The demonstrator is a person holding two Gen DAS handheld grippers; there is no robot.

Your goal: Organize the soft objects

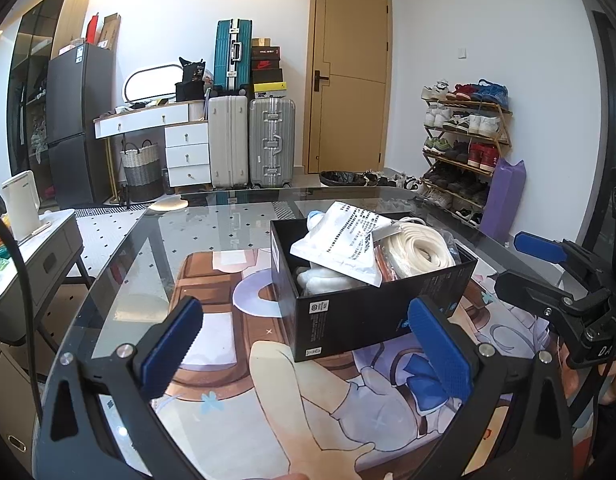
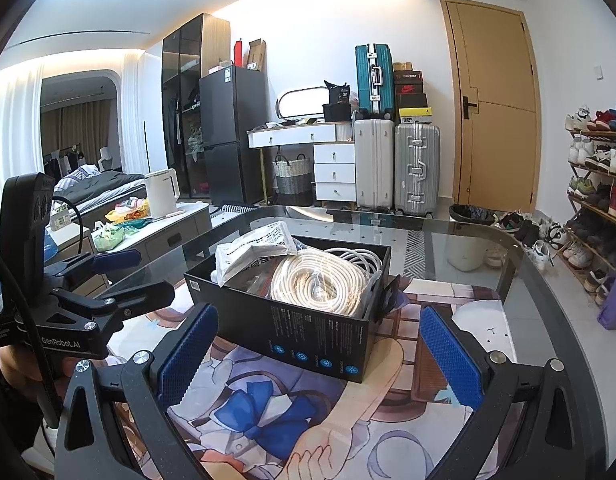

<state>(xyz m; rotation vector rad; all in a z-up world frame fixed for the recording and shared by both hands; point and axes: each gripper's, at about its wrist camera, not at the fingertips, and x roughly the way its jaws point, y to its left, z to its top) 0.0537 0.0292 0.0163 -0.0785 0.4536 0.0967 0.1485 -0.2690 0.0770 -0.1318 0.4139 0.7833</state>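
Observation:
A black open box (image 1: 364, 316) (image 2: 308, 340) stands on a printed mat (image 1: 291, 408) (image 2: 291, 416) on the glass table. It holds a coiled white cable (image 1: 420, 248) (image 2: 320, 284), a white printed pouch (image 1: 340, 244) (image 2: 255, 248) and white soft cloth (image 1: 324, 280). My left gripper (image 1: 308, 344) is open and empty, just in front of the box. My right gripper (image 2: 320, 352) is open and empty, its fingers either side of the box's near corner. Each gripper shows in the other's view: the right one (image 1: 520, 264), the left one (image 2: 131, 276).
The glass table's edge (image 1: 155, 216) (image 2: 520, 248) curves round the mat. A side cabinet with a white kettle (image 1: 21, 200) (image 2: 161, 192) stands left. Suitcases (image 1: 247, 140), a door and a shoe rack (image 1: 464, 148) are behind.

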